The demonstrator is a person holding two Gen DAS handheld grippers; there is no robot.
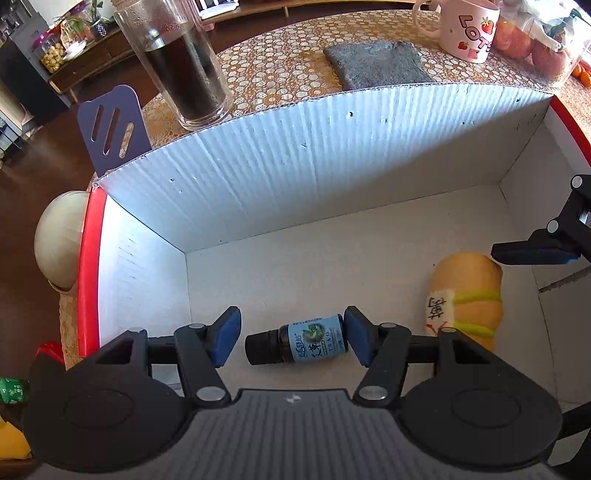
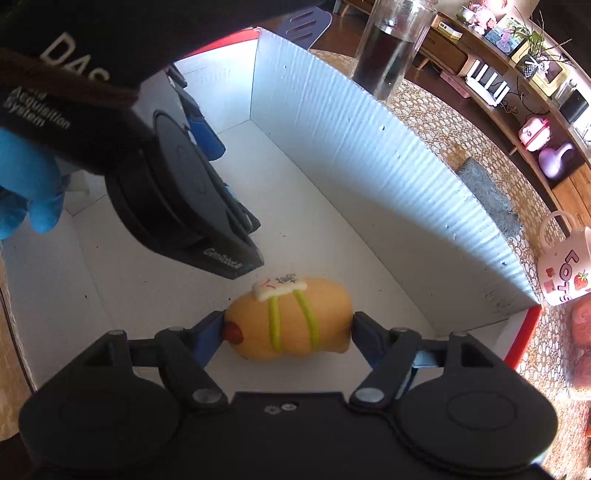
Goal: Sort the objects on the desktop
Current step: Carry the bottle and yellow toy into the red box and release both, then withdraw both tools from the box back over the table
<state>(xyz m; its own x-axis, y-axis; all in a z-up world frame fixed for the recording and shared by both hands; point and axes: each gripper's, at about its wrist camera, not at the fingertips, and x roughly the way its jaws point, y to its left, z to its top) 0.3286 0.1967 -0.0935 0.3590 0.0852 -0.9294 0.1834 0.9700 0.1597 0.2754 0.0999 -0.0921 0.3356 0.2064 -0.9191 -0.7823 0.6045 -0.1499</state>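
Both tools point down inside the white box (image 1: 258,192): left gripper (image 1: 291,341) released, small bottle (image 1: 297,343) lying crosswise on the floor, base at one pad, cap short of the other; right gripper (image 2: 288,334) brackets the toy hot dog (image 2: 291,317) end to end, grip uncertain

A tall glass tumbler (image 1: 181,62) of dark liquid stands on the desk (image 1: 280,74), which wears a gold spotted cloth; a grey folded cloth (image 1: 376,62) lies beside a pink strawberry mug (image 1: 467,27); a purple slotted spatula (image 1: 112,129) stands upright nearby.
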